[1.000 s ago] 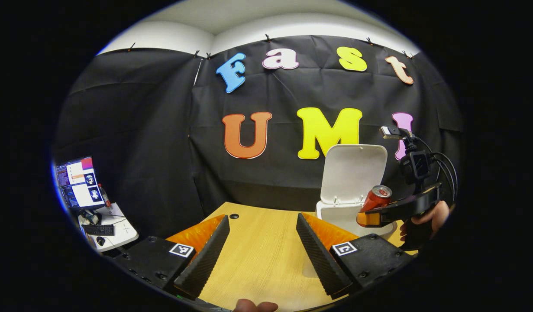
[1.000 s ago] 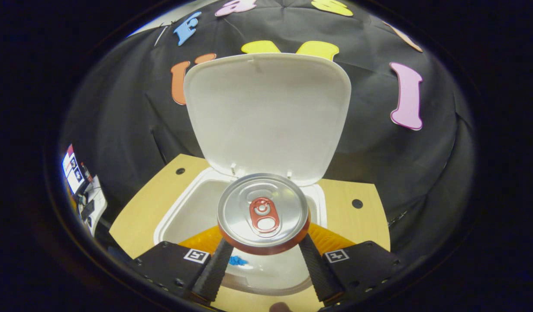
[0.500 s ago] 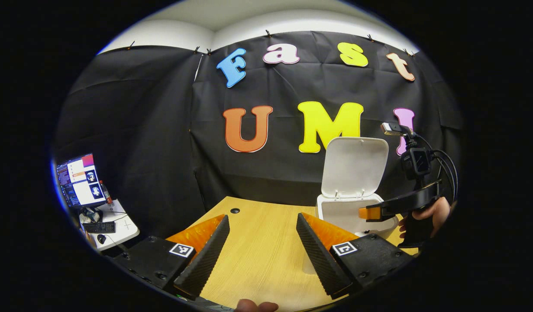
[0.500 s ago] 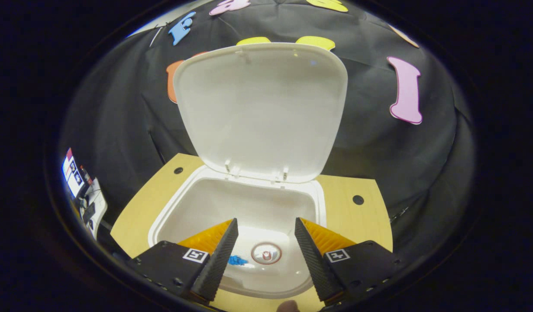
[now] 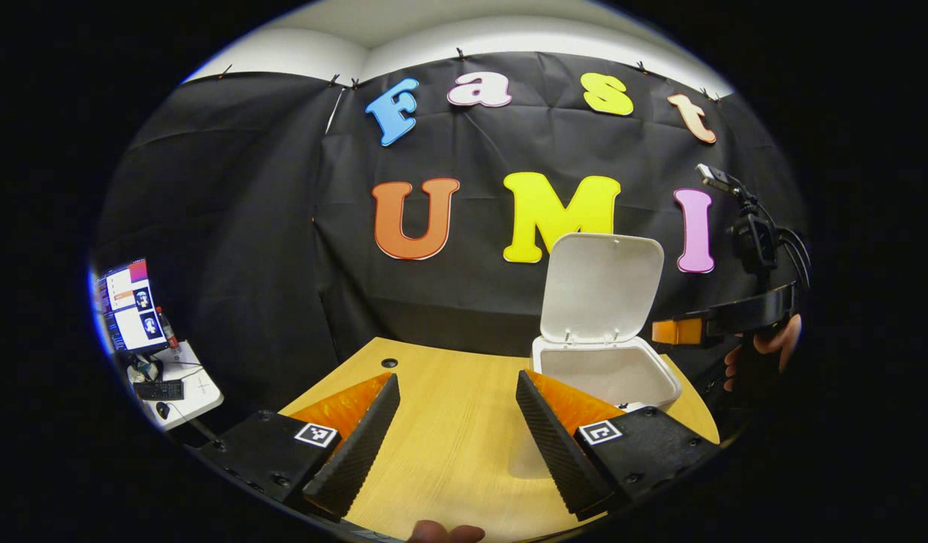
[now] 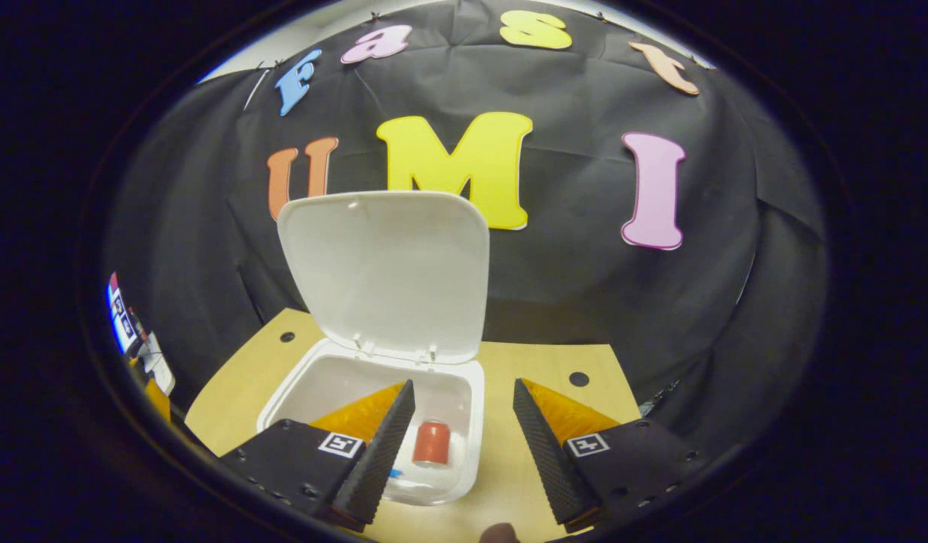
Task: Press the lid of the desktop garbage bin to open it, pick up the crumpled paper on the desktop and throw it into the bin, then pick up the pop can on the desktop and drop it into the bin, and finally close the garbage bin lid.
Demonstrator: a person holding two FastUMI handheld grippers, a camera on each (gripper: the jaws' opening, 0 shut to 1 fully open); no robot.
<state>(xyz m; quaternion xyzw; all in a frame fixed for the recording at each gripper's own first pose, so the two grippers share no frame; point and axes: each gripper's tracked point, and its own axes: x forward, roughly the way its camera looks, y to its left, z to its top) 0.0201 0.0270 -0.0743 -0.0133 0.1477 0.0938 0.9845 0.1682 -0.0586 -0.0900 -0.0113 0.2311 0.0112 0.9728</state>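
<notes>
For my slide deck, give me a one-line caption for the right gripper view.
Open right tool above the white bin, lid up, pop can inside.

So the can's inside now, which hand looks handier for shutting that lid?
Probably the right tool: it hangs open beside the bin, near the upright lid. The left tool sits lower over the desk.

Light wood-grain desk, rounded far corners, set against the black cloth wall. Cable holes in the top: one at the far left corner, another at about 2 o'clock from the bin. White garbage bin stands directly on the desk toward the right, at roughly 1 o'clock in the left gripper view, its lid upright.
</notes>
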